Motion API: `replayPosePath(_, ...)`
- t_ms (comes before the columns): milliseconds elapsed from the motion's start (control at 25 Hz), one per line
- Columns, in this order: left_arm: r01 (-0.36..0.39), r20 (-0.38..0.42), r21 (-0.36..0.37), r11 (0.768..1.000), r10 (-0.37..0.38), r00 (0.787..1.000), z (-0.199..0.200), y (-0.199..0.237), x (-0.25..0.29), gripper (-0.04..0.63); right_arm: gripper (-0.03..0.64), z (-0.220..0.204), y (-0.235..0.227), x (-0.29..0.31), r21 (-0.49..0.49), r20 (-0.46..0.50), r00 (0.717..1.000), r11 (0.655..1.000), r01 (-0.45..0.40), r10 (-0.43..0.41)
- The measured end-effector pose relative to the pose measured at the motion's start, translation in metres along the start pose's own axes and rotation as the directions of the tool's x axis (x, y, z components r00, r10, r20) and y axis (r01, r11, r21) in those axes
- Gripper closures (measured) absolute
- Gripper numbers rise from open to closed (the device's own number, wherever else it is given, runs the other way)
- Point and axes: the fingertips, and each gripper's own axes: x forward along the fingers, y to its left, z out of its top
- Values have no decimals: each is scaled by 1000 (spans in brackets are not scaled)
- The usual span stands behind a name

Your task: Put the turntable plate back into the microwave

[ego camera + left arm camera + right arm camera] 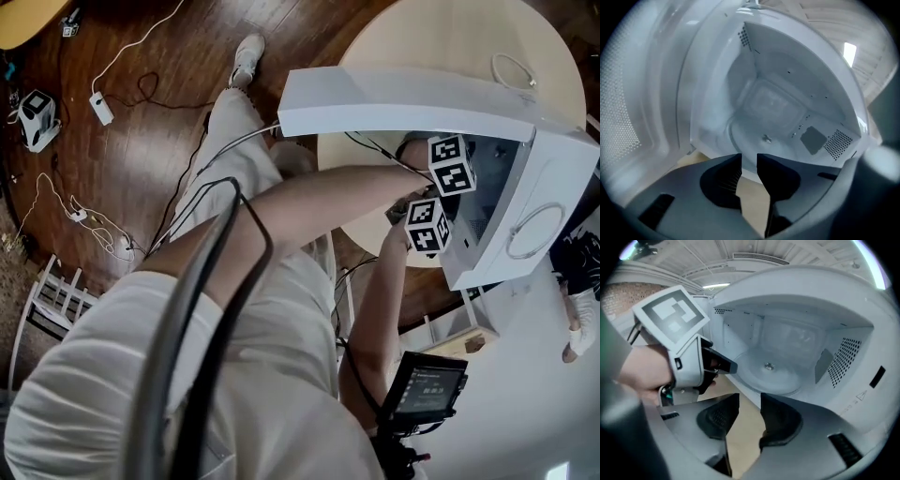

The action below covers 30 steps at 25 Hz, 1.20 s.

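White microwave [553,178] stood open on the pale surface [441,37]; turntable plate [771,373] lay on its cavity floor.
Only the gripper views showed the plate; head view showed the whole round surface. Left gripper [749,161] and right gripper [750,404] hovered at the opening, fingers released, empty.

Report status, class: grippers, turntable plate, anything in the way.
Left gripper open, empty. Right gripper open, empty. Turntable plate lying inside microwave. Opening unobstructed.
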Motion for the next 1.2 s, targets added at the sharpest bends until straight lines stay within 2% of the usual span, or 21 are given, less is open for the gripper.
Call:
replayPosePath(80, -43, 6, -32, 999, 43, 999, 1, 12, 2, 489, 491, -3, -1, -3, 4, 3, 1000, 1000, -13, 13)
replayPosePath(160, -54, 1, -32, 998, 54, 999, -1, 13, 6, 485, 491, -5, -6, -3, 17, 4, 1000, 1000, -17, 17)
replayPosePath(400, -112, 19, 43, 993, 111, 994, 10, 9, 12, 479, 491, -6, -18, -6, 58, 19, 999, 998, -28, 27)
replayPosePath(520, -109, -28, 43, 993, 110, 993, 12, 8, 22, 479, 491, -14, -22, -12, 64, 10, 999, 997, -33, 32)
replayPosePath(640, -107, -47, 73, 992, 111, 993, 3, 0, 19, 477, 491, -23, -31, -18, 68, -9, 1000, 997, -25, 26)
replayPosePath(760, -79, -52, 100, 992, 85, 995, -12, -17, 13, 477, 491, -28, -38, -22, 50, -27, 999, 998, -25, 26)
replayPosePath(1000, 10, -86, 89, 996, -3, 996, -24, -43, 8, 477, 491, -35, -48, -23, 35, -42, 999, 999, -16, 18)
replayPosePath(1200, 56, -23, 64, 996, -55, 998, -28, -60, -29, 477, 491, -28, -41, -34, 49, 0, 999, 998, -43, 43)
